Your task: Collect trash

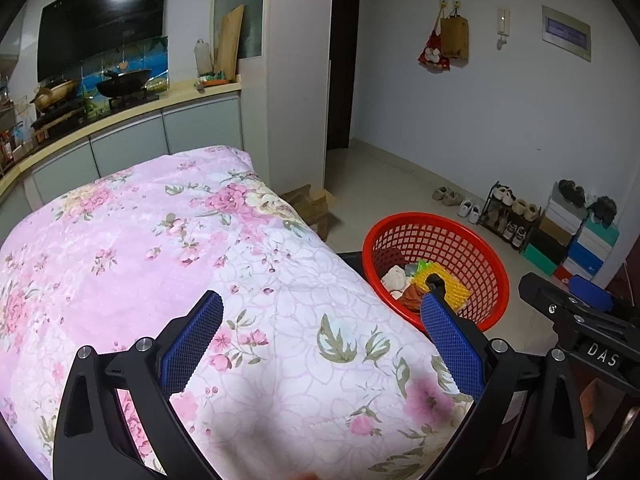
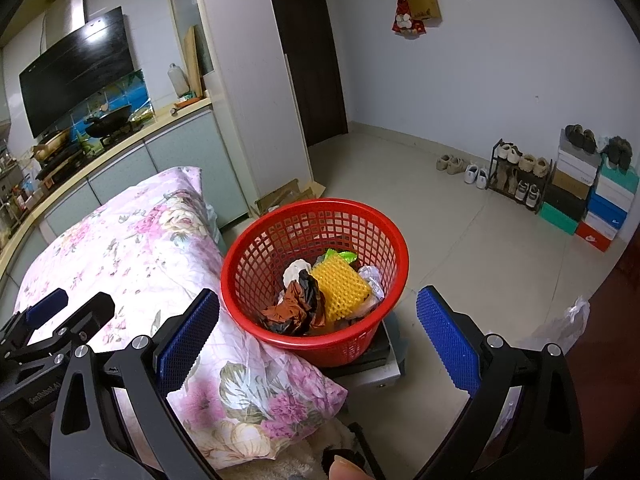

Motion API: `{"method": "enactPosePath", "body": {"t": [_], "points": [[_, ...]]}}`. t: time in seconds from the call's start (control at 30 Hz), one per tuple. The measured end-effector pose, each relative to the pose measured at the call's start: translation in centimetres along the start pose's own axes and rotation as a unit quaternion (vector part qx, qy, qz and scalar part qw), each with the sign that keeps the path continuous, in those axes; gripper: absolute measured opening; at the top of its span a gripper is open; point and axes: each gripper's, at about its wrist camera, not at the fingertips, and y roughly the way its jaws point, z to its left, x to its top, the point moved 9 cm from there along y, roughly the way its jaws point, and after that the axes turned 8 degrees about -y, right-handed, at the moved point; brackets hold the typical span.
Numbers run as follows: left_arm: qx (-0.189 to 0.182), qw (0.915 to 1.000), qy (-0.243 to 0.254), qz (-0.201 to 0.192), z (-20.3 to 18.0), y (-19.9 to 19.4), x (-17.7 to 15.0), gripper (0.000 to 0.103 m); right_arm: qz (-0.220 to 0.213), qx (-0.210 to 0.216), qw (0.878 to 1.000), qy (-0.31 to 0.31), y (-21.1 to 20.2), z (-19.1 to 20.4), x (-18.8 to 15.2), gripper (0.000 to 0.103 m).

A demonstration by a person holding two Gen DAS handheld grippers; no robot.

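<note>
A red mesh basket [image 2: 256,256] stands on a low dark stand to the right of a pink floral quilt [image 2: 132,248]. It holds a yellow foam net [image 2: 340,286], a brown and black wrapper [image 2: 298,304], white crumpled paper [image 2: 294,270] and a green scrap [image 2: 340,256]. My right gripper [image 2: 318,316] is open and empty just in front of the basket. My left gripper [image 1: 320,320] is open and empty over the quilt [image 1: 160,240], with the basket [image 1: 480,256] at its right. The right gripper also shows in the left wrist view [image 1: 568,300].
A kitchen counter [image 1: 120,120] with a wok runs behind the quilt. A shoe rack [image 2: 516,176] and stacked shoe boxes [image 2: 592,200] stand at the far right wall. Flattened cardboard [image 2: 288,196] lies by the white pillar. A clear plastic bag [image 2: 568,316] lies on the floor at right.
</note>
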Motion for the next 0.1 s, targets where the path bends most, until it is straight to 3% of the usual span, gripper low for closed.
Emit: {"method": "enactPosePath", "body": {"t": [0.1], "points": [[0.003,1.0000,0.001,0.003,0.46,-0.23,-0.01,0.096,0.001,0.001,1.000,0.001,0.04,0.03,-0.07,0.096]]}}
